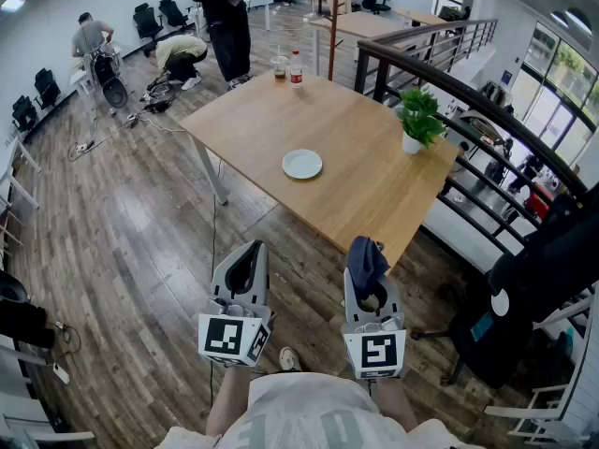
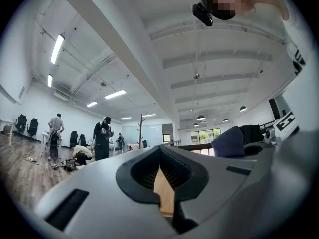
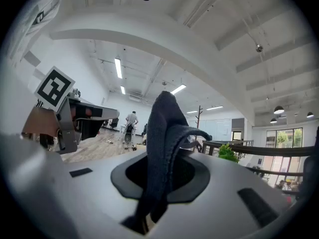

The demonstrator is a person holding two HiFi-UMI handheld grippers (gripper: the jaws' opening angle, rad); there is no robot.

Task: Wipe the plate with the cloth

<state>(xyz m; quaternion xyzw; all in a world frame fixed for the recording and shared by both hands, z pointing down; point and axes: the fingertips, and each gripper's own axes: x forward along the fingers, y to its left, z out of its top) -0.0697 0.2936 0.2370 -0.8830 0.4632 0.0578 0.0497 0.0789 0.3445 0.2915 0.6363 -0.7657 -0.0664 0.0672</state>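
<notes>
While right gripper jaws pinch cloth, left gripper jaws closed; plate well apart.

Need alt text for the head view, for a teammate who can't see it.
From above, the right gripper holds a dark cloth beside the shut, empty left gripper, both short of a wooden table. A white plate lies near the table's middle, a potted plant at its right edge, a bottle and glass at its far corner.
</notes>
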